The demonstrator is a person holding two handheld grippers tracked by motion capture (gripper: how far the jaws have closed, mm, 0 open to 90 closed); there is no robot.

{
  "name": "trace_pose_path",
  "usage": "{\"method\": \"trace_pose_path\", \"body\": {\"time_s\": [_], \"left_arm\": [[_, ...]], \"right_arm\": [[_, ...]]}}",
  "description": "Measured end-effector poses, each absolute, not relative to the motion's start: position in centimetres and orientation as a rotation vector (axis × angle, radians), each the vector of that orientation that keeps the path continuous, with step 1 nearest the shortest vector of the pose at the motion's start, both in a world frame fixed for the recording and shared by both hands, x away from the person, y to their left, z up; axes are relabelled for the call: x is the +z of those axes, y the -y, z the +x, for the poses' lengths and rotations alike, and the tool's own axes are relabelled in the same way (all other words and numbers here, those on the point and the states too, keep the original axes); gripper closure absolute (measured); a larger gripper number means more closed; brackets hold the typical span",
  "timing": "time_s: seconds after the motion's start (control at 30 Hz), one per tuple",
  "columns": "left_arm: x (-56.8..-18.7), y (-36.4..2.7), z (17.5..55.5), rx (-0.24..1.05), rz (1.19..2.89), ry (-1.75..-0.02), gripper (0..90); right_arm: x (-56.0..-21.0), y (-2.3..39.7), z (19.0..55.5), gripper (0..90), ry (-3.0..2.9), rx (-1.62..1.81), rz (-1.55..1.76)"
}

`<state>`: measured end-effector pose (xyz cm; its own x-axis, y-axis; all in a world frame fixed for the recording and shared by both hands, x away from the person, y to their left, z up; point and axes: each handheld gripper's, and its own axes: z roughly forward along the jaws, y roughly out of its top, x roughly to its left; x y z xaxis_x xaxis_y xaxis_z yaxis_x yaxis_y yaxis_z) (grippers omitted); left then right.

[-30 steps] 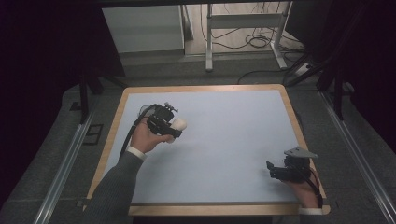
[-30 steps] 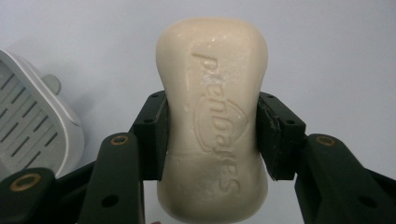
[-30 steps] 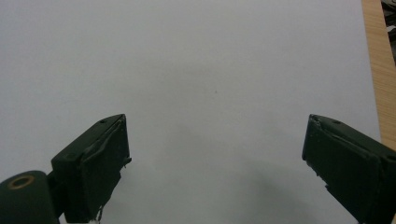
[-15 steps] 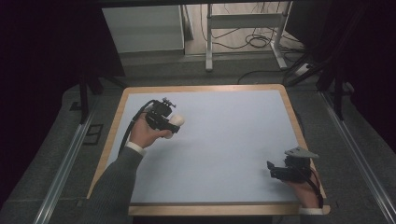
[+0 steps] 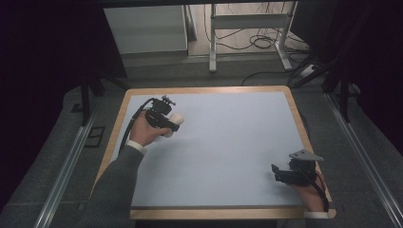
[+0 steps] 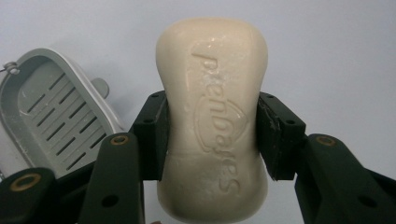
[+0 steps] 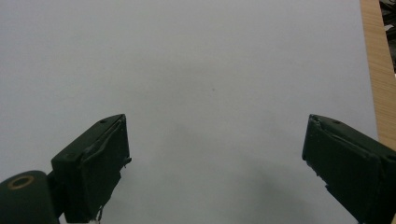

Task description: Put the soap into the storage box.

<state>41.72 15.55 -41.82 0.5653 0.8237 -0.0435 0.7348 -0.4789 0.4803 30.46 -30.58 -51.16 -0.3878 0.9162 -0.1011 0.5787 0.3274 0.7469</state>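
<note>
A cream bar of soap [image 6: 212, 116] with raised lettering stands clamped between the pads of my left gripper [image 6: 211, 135], which is shut on its narrow waist. In the high view that gripper [image 5: 172, 122] hovers over the table's far left part, the pale soap [image 5: 177, 117] sticking out to the right. A grey slotted soap dish [image 6: 51, 112] lies on the table beside and below the soap, at the left of the left gripper view. My right gripper [image 5: 275, 173] rests near the table's front right corner, jaws wide open [image 7: 215, 158] with nothing between them.
The table top is a pale blue-grey mat [image 5: 228, 142] with a wooden rim [image 5: 304, 137]. Beyond the far edge stand a white cabinet [image 5: 145, 31] and a metal frame [image 5: 247, 23] with cables on the floor.
The left hand has drifted slightly toward the far side with the soap still clamped. The right hand has stayed in place.
</note>
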Motion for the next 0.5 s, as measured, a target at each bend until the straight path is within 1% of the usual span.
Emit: {"method": "trace_pose_path", "body": {"time_s": [0.5], "left_arm": [[-41.4, -16.9, 42.7, 0.283, 2.326, -1.304, 49.9]], "right_arm": [[-51.2, 30.5, 30.4, 7.2, -2.083, 0.846, 1.305]]}}
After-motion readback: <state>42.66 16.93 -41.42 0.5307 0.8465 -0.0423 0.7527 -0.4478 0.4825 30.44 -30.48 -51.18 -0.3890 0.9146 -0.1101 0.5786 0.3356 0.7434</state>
